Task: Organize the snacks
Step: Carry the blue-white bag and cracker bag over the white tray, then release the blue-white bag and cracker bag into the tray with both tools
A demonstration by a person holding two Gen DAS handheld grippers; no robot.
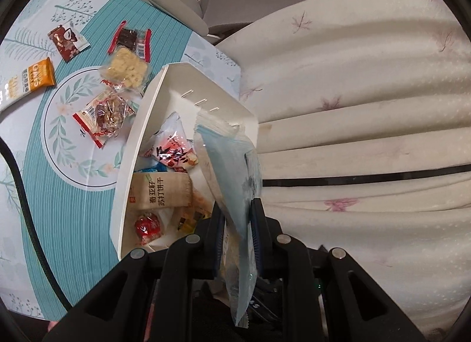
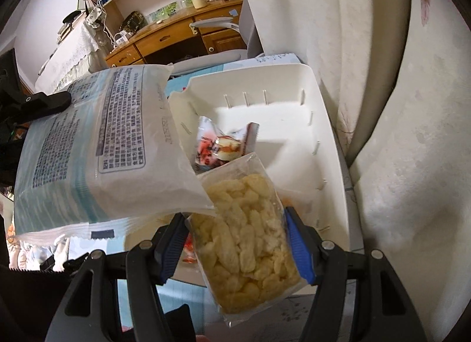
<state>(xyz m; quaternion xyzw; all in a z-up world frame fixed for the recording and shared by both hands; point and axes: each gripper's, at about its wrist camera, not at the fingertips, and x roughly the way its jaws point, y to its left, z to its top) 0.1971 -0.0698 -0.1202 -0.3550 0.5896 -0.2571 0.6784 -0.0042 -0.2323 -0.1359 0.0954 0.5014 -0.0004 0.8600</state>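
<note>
Now my left claw [image 1: 238, 225] is pinching a flat, crinkly pale-blue packet [image 1: 232, 171] over the white plastic bin [image 1: 153, 101]; my right claw [image 2: 237, 242] grips a clear, lumpy bag of yellow puffs [image 2: 247, 242] above the same bin on the bench [image 1: 67, 195].

We find both views evenly lit by soft, diffuse indoor light, moderately bright, with no harsh glare. Fisheye distortion bends straight lines toward dark vignetted corners. In the right wrist view the curtain [image 2: 406, 136] is smeared and soft. The white bin [image 2: 329, 142] shows gentle shadows inside. In the left wrist view the loose snacks [image 1: 117, 77] on the surface [image 1: 73, 195] stay fairly sharp.
</note>
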